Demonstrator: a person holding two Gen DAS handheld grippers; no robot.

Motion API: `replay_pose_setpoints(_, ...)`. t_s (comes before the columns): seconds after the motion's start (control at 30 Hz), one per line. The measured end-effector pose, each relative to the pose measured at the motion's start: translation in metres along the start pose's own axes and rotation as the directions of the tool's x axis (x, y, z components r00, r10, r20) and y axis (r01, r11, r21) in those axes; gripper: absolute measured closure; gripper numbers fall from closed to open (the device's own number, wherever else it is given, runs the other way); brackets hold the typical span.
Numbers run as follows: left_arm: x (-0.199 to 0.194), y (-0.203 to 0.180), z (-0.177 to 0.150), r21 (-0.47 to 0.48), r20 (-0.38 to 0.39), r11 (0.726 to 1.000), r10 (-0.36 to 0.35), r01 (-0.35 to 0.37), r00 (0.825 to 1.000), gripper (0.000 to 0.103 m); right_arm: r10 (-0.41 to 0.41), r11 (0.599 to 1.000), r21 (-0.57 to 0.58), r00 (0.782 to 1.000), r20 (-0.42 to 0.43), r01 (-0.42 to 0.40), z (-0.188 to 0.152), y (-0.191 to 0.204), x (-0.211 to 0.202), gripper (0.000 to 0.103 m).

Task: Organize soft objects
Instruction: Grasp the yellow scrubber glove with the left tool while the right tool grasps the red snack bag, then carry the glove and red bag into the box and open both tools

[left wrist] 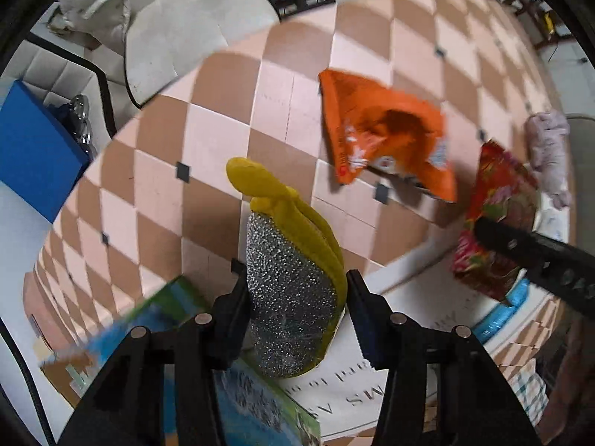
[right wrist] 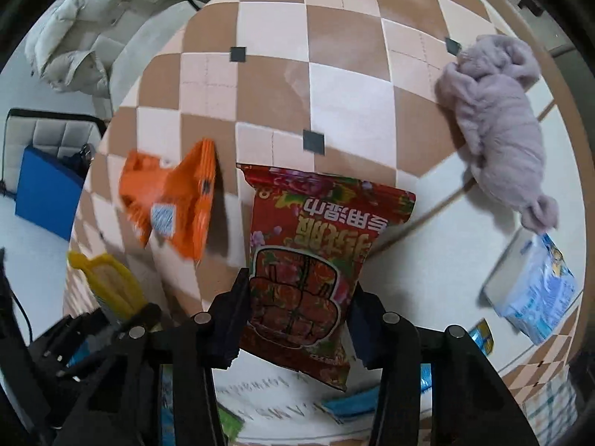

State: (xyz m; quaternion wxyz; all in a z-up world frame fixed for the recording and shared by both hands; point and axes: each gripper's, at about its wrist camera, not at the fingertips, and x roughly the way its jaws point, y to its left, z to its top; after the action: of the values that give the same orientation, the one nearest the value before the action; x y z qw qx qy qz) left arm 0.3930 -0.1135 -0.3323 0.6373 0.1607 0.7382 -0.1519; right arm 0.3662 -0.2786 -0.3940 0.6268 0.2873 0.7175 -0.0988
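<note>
Left claw (left wrist: 297,316) pinching the springy scouring pad (left wrist: 293,297) at mid-body; right claw (right wrist: 301,319) pinching the light, crinkly red packet (right wrist: 308,260) across its yielding lower half.

The lower end of the scouring pad (left wrist: 293,297) is hidden between the fingers of the left claw (left wrist: 295,297), and the green and blue packet (left wrist: 256,401) beneath it is motion-blurred and cut off by the frame's lower edge. The bottom of the red wet-wipe pack (right wrist: 301,278) is partly masked by the right claw (right wrist: 299,297), and the printed sheet (right wrist: 260,397) under it shows only fragments of unreadable lettering. The blue and white tissue pack (right wrist: 535,290) is smeared by blur, its print illegible.
</note>
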Motion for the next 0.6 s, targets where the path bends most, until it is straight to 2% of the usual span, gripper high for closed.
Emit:
replay_pose_setpoints(0.2, -0.063, 0.015, -0.046, -0.075, 0.126, 0.997, -0.027, 0.037, 0.992, 0.057, 0.055, 0.990, -0.136, 0.997, 0.048, -0.048, -0.050, 0.025, -0.045, 0.055)
replay_pose_setpoints(0.33, -0.092, 0.038, -0.092, -0.138, 0.193, 0.990, -0.005, 0.032, 0.981, 0.057, 0.107, 0.965, -0.246, 0.992, 0.061, -0.089, -0.089, 0.059, -0.071, 0.055)
replay_pose_setpoints(0.4, -0.103, 0.062, -0.114, -0.176, 0.220, 0.984, 0.020, 0.019, 0.975, 0.057, 0.125, 0.946, -0.308, 0.991, 0.057, -0.102, -0.114, 0.078, -0.079, 0.055)
replay_pose_setpoints(0.5, -0.110, 0.097, -0.152, -0.245, 0.235, 0.969, 0.048, 0.012, 0.971, 0.057, 0.149, 0.911, -0.394, 0.988, 0.034, -0.124, -0.150, 0.104, -0.087, 0.055)
replay_pose_setpoints(0.6, -0.108, 0.136, -0.191, -0.314, 0.216, 0.949, 0.072, -0.001, 0.974, 0.057, 0.151, 0.870, -0.476, 0.989, 0.006, -0.130, -0.187, 0.140, -0.083, 0.055)
